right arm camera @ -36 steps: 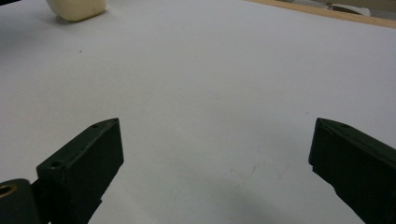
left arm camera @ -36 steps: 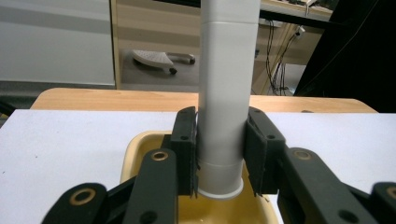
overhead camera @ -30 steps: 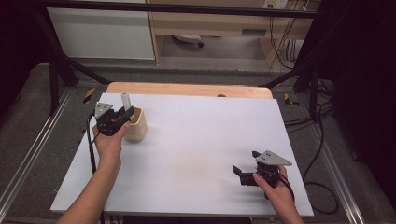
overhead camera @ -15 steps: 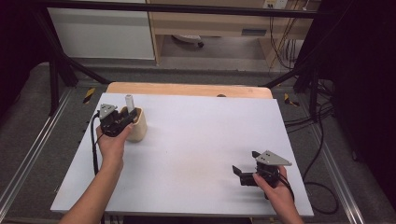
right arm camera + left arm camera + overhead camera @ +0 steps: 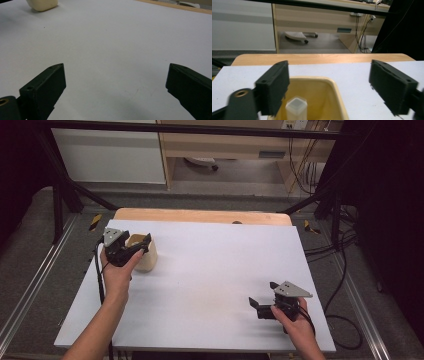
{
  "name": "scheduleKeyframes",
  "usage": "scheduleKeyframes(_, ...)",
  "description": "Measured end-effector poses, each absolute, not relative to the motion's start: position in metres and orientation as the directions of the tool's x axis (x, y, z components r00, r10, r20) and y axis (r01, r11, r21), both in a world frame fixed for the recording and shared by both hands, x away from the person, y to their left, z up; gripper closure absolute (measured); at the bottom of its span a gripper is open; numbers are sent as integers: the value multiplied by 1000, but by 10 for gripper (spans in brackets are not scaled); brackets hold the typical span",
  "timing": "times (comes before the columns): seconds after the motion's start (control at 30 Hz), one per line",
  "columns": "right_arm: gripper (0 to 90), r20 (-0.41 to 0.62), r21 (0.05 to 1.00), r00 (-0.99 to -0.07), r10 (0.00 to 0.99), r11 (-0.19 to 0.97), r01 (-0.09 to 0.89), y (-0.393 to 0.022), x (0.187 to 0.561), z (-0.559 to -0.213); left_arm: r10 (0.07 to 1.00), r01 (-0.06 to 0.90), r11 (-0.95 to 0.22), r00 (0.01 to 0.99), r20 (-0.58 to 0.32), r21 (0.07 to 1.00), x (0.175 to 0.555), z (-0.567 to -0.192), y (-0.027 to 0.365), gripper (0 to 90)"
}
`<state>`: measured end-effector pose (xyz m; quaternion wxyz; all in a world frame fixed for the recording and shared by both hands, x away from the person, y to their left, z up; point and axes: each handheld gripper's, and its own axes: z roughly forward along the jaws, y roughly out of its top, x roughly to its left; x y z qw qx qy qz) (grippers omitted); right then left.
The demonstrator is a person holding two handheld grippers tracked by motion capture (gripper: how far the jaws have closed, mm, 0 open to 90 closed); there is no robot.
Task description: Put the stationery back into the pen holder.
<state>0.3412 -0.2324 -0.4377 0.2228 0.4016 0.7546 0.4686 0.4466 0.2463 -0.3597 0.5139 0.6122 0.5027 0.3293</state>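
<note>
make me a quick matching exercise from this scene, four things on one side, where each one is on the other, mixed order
Things:
1. left gripper
2. right gripper
3. clear tube
4. cream cup

Places:
a. upright inside the cup
b. near right part of the table, jaws open over bare white top
c. far left part of the table
d. above the cup, jaws just opened, nothing between them

Pairs: 1-d, 2-b, 3-a, 4-c

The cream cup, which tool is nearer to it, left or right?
Left. The left tool hangs open right over the cream cup; the right tool sits open far across the table.
</note>
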Motion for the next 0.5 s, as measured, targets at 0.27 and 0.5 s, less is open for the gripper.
scheduleKeyframes(0.27, 31, 40, 887, -579, 814, 238, 397, -232, 341, -437, 941, 260, 8, 324, -95, 965, 430, -350, 240, 69)
scheduleKeyframes(0.5, 29, 40, 888, -575, 817, 235, 396, -233, 341, -437, 928, 297, 2, 356, -112, 955, 417, -357, 236, 56)
